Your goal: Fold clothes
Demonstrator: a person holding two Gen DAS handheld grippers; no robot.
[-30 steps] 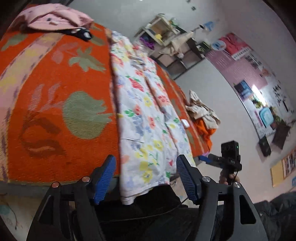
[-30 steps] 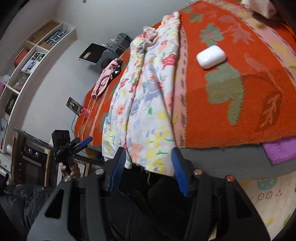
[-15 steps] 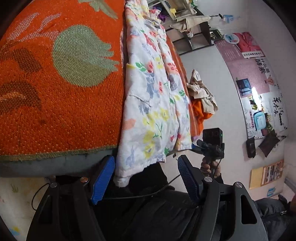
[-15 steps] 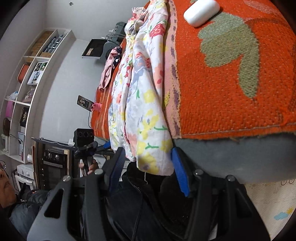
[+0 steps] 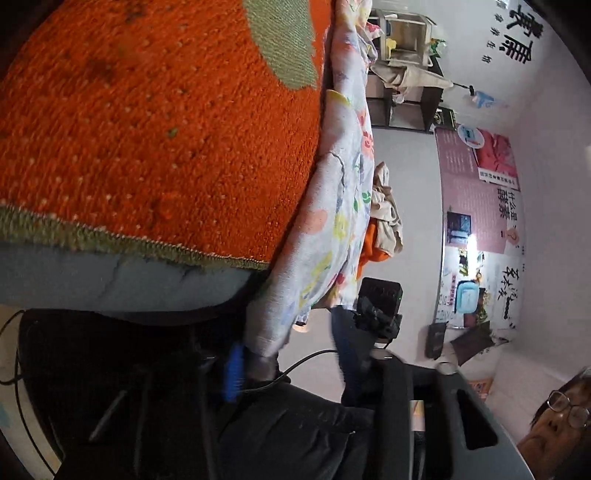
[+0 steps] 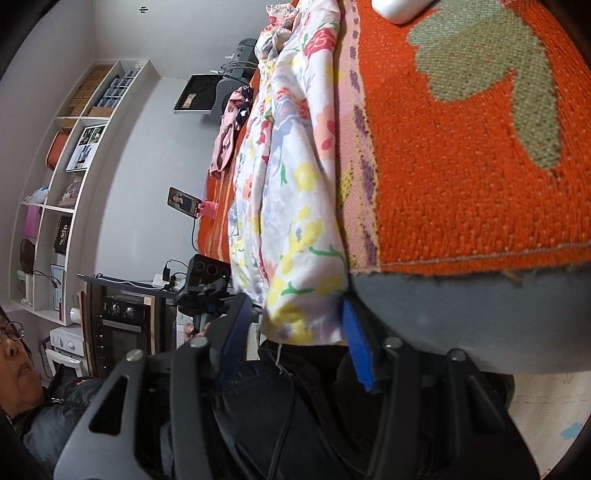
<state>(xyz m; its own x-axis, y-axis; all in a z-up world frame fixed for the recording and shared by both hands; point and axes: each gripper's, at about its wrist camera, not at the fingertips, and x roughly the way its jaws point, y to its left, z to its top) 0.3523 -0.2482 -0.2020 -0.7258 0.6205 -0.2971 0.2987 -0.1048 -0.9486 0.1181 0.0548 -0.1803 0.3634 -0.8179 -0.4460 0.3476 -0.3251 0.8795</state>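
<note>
Floral garment (image 6: 295, 192) lies along the bed (image 6: 461, 166), hem hanging off the edge w/ both tools closing round it, left tool (image 5: 284, 363) & right tool (image 6: 295, 332); thin bite could slip, dropping a corner.

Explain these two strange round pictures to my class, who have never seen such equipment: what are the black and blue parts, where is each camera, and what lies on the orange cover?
No robot here: a person holds a two-finger gripper in each hand, with a wide-angle camera on each that looks along its fingers. That bends the room into a round picture.

The left-hand view shows the left gripper; the right-hand view shows the right gripper. The blue strips are the finger pads.

On the orange patterned cover lies a long floral garment, its end hanging over the edge. A white case lies further back.

Both grippers are closing, with the hanging hem between their fingers. The left view is blurred; in the right view the pads do not yet press the cloth.
</note>
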